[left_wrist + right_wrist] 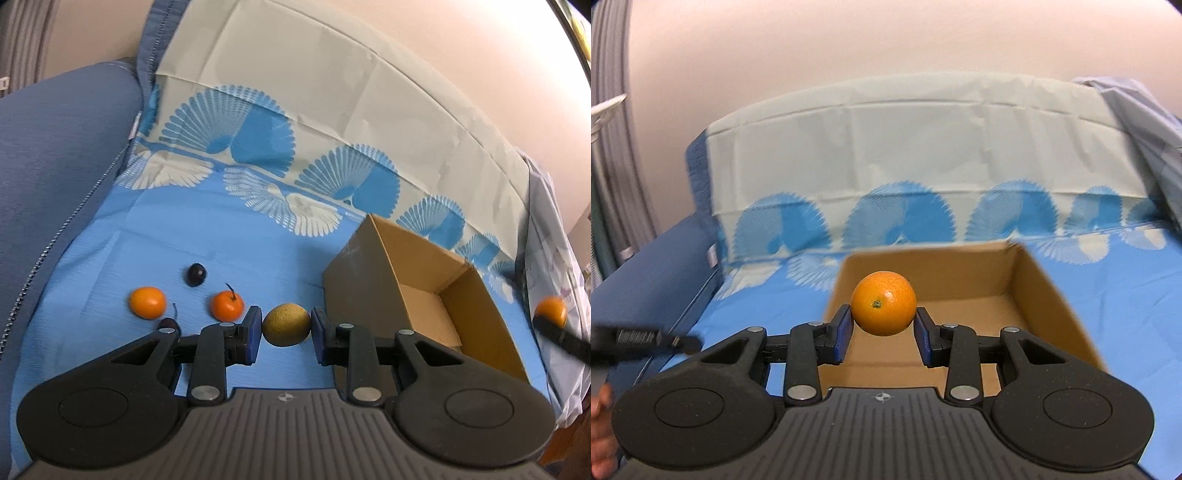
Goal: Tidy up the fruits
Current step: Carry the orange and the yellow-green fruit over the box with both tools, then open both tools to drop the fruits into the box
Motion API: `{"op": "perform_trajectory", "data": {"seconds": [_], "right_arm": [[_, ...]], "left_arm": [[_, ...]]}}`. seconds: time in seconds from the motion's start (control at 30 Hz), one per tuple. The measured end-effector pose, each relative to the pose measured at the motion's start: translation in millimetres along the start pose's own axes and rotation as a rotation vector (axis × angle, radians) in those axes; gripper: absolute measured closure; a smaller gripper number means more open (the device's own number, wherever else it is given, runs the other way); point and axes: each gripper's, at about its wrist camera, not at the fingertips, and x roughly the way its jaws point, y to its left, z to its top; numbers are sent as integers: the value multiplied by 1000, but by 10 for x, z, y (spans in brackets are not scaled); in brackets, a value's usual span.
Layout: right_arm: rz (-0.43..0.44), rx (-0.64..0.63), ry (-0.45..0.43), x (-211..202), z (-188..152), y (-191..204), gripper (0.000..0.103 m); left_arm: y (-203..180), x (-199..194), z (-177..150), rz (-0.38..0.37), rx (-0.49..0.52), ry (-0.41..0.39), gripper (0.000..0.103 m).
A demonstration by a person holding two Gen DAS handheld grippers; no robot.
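holding an orange [884,302] in the right claw [884,325] above the open cardboard box [1049,288], we clamp a yellow-green fruit [287,325] in the left claw [287,332] beside it. both look round, firm, slippery; we grip across the middle.

Between the right gripper's [882,325] matt blue pads sits a glossy, finely dimpled orange [884,302]; just beyond it, plain matt cardboard box [1027,273] on creased, smooth printed cloth [768,325].

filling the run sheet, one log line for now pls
left claw: grips yellow-green fruit | right claw: grips orange above box
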Motion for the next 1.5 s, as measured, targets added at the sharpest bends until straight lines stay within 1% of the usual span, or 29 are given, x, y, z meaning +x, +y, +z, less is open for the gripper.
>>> {"op": "perform_trajectory", "data": {"seconds": [0.07, 0.13, 0.23, 0.3, 0.33, 0.47, 0.63, 0.7, 0.8, 0.87, 1.0, 1.2, 1.5], "right_arm": [[-28, 5, -25, 21, 83, -181, 66], [-59, 12, -69, 42, 146, -376, 66], [-97, 39, -116, 108, 136, -687, 66], [-126, 100, -93, 170, 94, -879, 66], [-133, 106, -88, 177, 76, -928, 66], [-165, 41, -95, 176, 20, -989, 66], [-191, 11, -81, 140, -30, -1118, 66], [-197, 10, -74, 136, -45, -1167, 66], [-203, 10, -63, 147, -65, -1207, 66], [-205, 1, -60, 162, -68, -1192, 66], [-198, -31, -53, 219, -72, -1109, 66], [-179, -76, -41, 310, -68, -951, 66], [-167, -102, -30, 353, -78, -847, 66]], "left_arm": [[-71, 39, -29, -11, 22, 3, 71], [-160, 59, -73, -25, 53, 0, 71], [-355, 88, -160, -57, 126, -21, 71], [-482, 123, -223, -71, 176, -34, 71], [-557, 146, -256, -79, 200, -42, 71], [-815, 196, -384, -113, 282, -93, 71], [-1048, 209, -524, -185, 290, -152, 71], [-1139, 221, -574, -205, 315, -162, 71], [-1262, 239, -614, -231, 367, -180, 71], [-1307, 257, -631, -248, 377, -182, 71], [-1356, 288, -677, -269, 391, -170, 71], [-1458, 298, -778, -300, 451, -163, 71], [-1520, 331, -852, -316, 474, -154, 71]]}}
